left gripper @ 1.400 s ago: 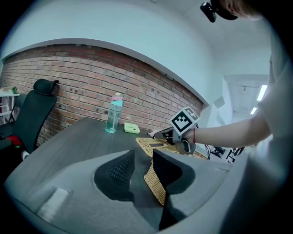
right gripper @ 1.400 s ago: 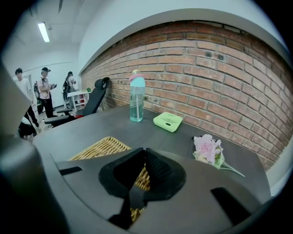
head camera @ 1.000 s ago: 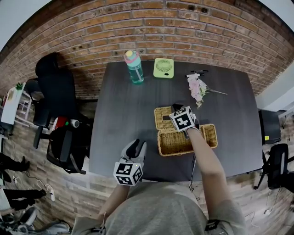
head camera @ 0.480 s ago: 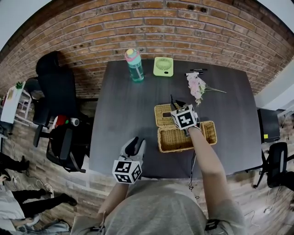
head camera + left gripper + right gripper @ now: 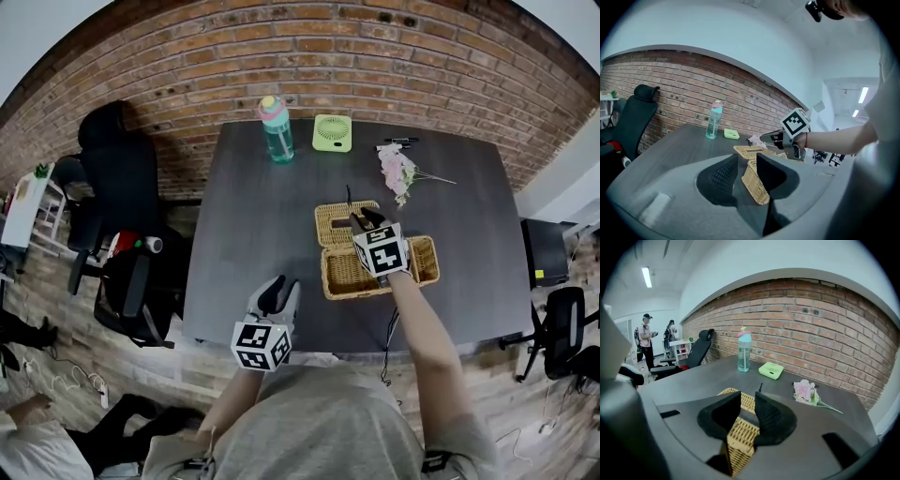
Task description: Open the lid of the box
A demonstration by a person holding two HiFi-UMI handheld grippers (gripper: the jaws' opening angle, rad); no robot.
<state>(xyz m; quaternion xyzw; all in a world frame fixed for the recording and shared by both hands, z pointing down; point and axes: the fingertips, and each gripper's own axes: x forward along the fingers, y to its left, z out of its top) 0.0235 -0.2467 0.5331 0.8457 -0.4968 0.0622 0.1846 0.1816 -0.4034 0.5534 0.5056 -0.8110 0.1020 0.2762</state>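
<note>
The wicker box (image 5: 424, 269) stands on the dark table (image 5: 253, 234) with its lid (image 5: 339, 223) folded back flat on the far-left side. A thin black tab (image 5: 348, 195) sticks up from the lid. My right gripper (image 5: 362, 223) hovers over the hinge line; its jaws have just been opening and hold nothing, and the lid (image 5: 748, 402) shows through the gap in my right gripper (image 5: 747, 397). My left gripper (image 5: 278, 292) hangs open and empty near the table's front edge, left of the box. In the left gripper view my left gripper (image 5: 746, 159) frames the box wall (image 5: 753, 180).
At the table's far side stand a teal water bottle (image 5: 276, 129) and a green fan (image 5: 333, 133), with pink flowers (image 5: 398, 174) and pens (image 5: 399, 142) to their right. A black chair (image 5: 117, 183) is left of the table. People (image 5: 647, 341) stand far off.
My right gripper's jaws have parted, and it has lifted and drawn back a little toward me over the box. The lid stays flat open. The left gripper has edged slightly.
</note>
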